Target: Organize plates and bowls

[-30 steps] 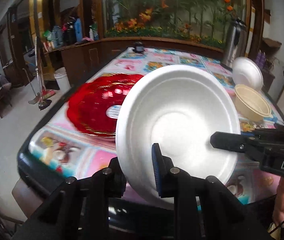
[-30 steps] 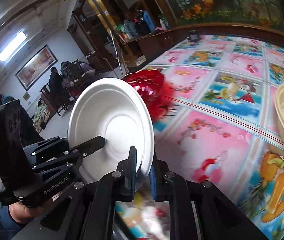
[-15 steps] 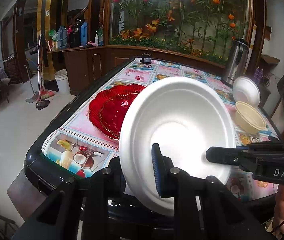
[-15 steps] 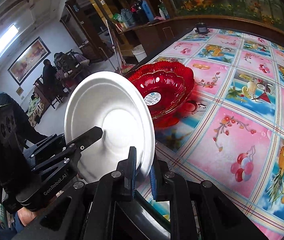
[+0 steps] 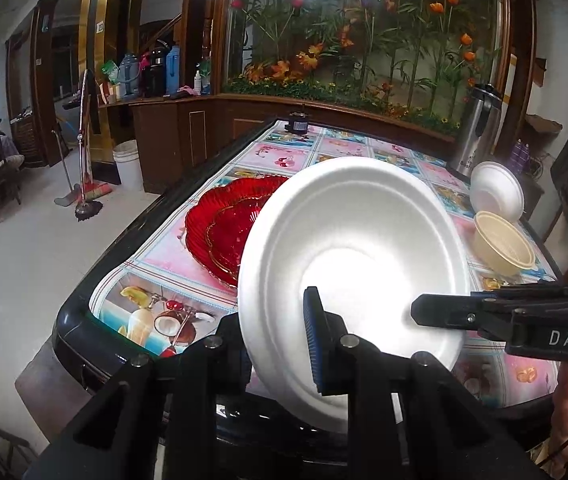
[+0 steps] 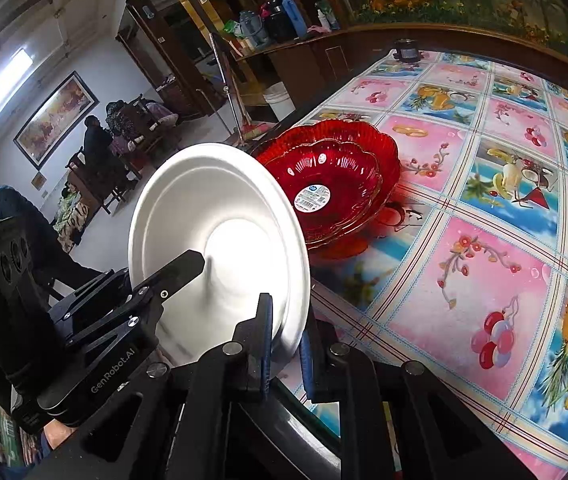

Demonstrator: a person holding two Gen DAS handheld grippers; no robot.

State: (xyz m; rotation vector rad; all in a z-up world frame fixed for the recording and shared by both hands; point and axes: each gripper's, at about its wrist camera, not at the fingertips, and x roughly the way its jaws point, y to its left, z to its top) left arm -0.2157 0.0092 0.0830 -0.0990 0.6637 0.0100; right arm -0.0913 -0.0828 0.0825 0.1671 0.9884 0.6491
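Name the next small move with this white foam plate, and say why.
Probably carry the white foam plate forward over the red dishes and lower it there. Both the left gripper and the right gripper clamp its rim, it hangs tilted above the near table edge, and the red dishes are the nearest stack of plates.

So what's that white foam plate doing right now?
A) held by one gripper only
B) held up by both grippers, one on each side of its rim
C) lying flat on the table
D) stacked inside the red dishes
B: the white foam plate is tilted above the table, with the left gripper and right gripper each shut on its rim.
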